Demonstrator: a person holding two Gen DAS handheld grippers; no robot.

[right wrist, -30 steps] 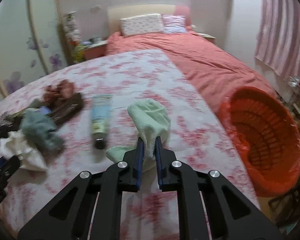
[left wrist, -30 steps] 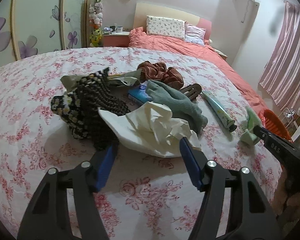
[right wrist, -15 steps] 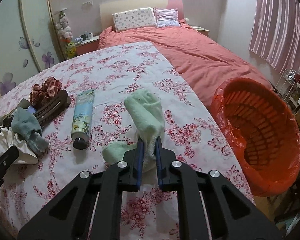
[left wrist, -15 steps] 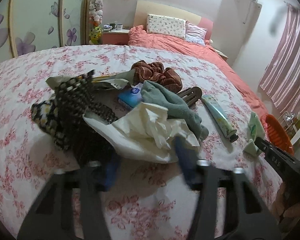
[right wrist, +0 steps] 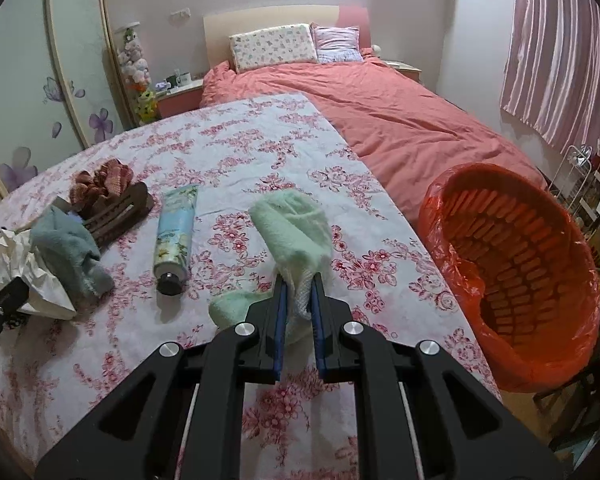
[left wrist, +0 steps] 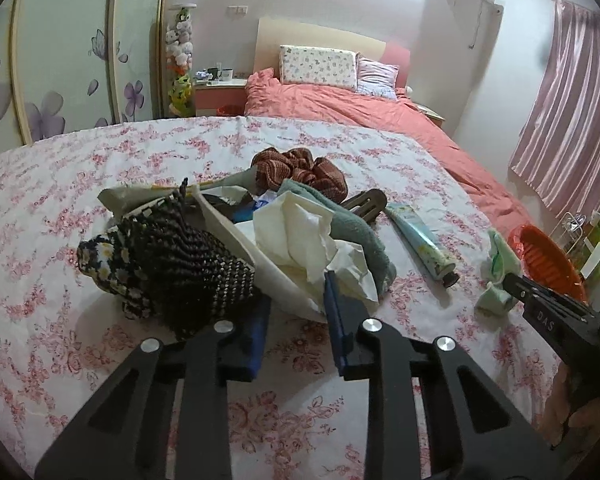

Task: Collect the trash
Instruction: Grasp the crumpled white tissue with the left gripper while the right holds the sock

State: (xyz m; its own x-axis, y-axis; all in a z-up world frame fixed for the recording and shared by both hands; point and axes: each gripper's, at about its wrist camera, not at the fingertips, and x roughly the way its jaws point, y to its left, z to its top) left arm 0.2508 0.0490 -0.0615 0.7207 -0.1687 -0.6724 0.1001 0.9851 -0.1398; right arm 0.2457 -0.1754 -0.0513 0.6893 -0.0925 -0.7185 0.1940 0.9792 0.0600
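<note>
- On the floral bedspread (left wrist: 100,208), near its front edge, lies a heap: crumpled white tissue paper (left wrist: 300,236), a black crocheted daisy pouch (left wrist: 168,264), a grey-green towel (left wrist: 356,228), a rust scrunchie (left wrist: 300,168).
- Left gripper (left wrist: 296,312): jaws have just been closing around the near edge of the tissue paper; the paper sits between the blue pads, but whether they press it yet I cannot tell.
- Right gripper (right wrist: 298,300): jaws pinched tight on a mint-green cloth (right wrist: 292,224), its free end draping down to the bedspread.
- Handling, my estimate: tissue is feather-light, limp, tears easily; take a bunched fold, not a single edge, or neighbours drag along. The cloth is soft and floppy and will hang, so lift it clear first.
- Right wrist view alone shows the orange lined basket (right wrist: 512,272) whole, standing beside the bed; the left wrist view catches only its rim.
- Left wrist view alone shows the pouch and how the tissue overlaps it.
- A cream tube (right wrist: 176,236) lies apart, between the heap and the cloth.
</note>
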